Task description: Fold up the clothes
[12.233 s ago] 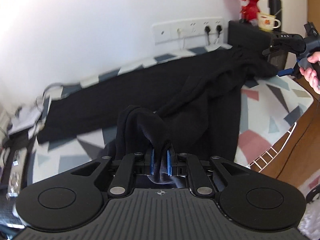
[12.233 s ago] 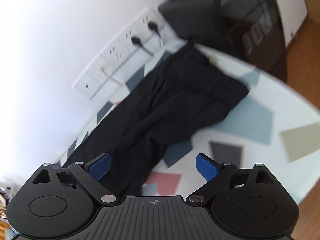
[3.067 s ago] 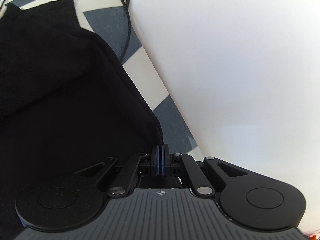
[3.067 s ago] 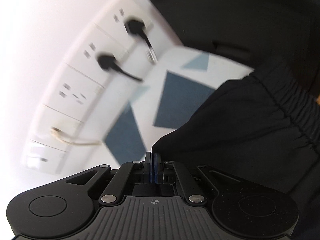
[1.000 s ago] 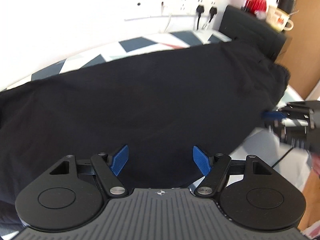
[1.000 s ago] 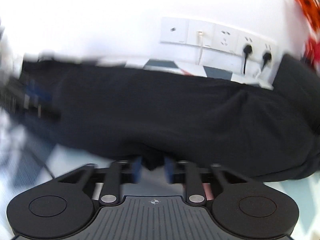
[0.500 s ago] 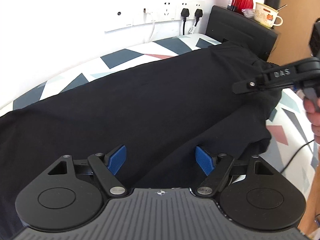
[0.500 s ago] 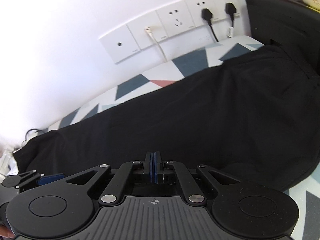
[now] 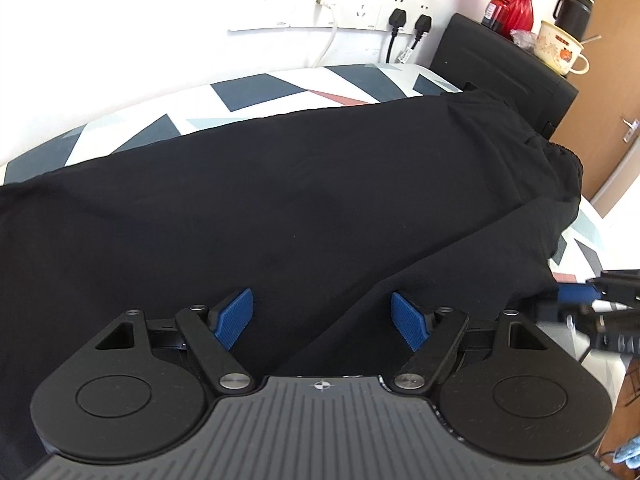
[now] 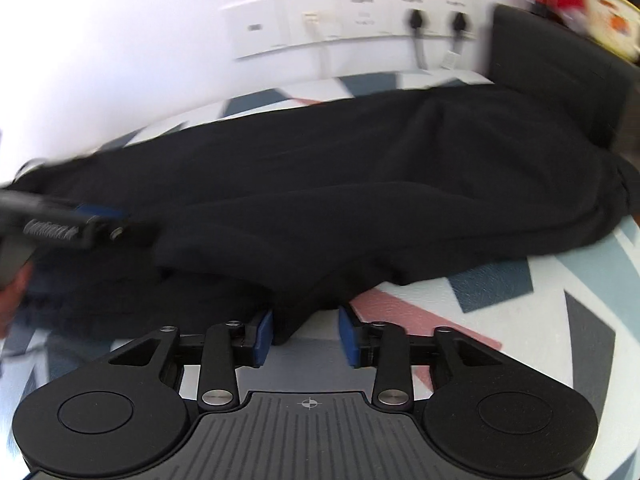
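Black trousers point(image 9: 320, 200) lie stretched lengthwise over a geometric-patterned cover point(image 9: 260, 88), waistband at the right. My left gripper point(image 9: 322, 318) hovers open just over the near trouser leg, nothing between its blue pads. In the right wrist view the trousers point(image 10: 360, 200) show a folded front edge. My right gripper point(image 10: 305, 336) is low at that edge and its jaws are opening. A corner of the black cloth sits between them near the left pad, not pinched. The left tool is blurred at the left edge of that view, held by a hand point(image 10: 12, 292).
A row of wall sockets point(image 9: 360, 12) with two black plugs runs behind the surface. A black cabinet point(image 9: 500, 68) at the right end carries a red vase point(image 9: 516, 4), a mug point(image 9: 560, 48) and a dark flask point(image 9: 576, 4). A wooden door point(image 9: 616, 100) stands beyond.
The right gripper's pads, pressed together half a second ago, now stand apart around the trousers' front edge. It dropped to the table's near edge. The left gripper came lower over the trousers.
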`<state>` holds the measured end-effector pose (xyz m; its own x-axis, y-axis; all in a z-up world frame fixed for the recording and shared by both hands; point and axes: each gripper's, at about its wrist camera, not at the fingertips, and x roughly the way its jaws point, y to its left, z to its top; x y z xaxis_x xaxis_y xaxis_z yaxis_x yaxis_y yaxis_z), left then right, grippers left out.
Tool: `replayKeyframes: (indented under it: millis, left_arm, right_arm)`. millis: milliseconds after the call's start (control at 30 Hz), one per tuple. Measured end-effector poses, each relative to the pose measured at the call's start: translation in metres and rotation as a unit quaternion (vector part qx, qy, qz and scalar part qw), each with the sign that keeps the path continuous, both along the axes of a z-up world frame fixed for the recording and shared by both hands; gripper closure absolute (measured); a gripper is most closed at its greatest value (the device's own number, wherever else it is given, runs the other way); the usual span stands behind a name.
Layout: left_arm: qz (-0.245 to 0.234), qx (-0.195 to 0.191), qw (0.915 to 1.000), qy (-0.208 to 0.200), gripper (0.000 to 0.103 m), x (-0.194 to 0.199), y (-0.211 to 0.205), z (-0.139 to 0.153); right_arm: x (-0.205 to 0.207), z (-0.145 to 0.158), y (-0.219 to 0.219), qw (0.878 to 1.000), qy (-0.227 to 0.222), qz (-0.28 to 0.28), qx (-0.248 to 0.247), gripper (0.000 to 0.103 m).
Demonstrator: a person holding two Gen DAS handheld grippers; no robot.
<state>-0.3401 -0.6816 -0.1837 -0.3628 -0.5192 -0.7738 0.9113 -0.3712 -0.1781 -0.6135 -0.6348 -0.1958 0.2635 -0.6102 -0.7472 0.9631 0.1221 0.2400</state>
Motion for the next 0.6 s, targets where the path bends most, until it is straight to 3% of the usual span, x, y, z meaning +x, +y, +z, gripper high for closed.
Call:
replayKeyframes:
  millis: [67,133,300,467,600]
  left_arm:
    - [-0.008,-0.002,1.0,-0.002,0.025,0.0,-0.001,0.0]
    - [-0.012,-0.002,0.9999,0.003,0.024,0.002,-0.001,-0.001]
    - [-0.016,-0.005,0.9998,0.007,0.024,0.004,-0.002,-0.003]
    - [-0.023,-0.009,0.9997,0.006,0.023,0.003,-0.003,-0.004]
    - [-0.025,-0.011,0.9996,0.006,0.023,0.003,-0.003,-0.005]
  right_arm:
    - [-0.009,0.01,-0.003,0.998,-0.042,-0.04,-0.016,0.095]
    - [-0.011,0.018,-0.002,0.996,-0.048,-0.062,-0.04,0.092]
    - [0.01,0.007,-0.003,0.997,0.013,-0.073,-0.035,0.067]
    - [0.022,-0.003,-0.004,0.993,0.018,-0.11,-0.037,0.057]
    - [0.023,-0.004,-0.003,0.986,0.007,-0.159,-0.054,0.061]
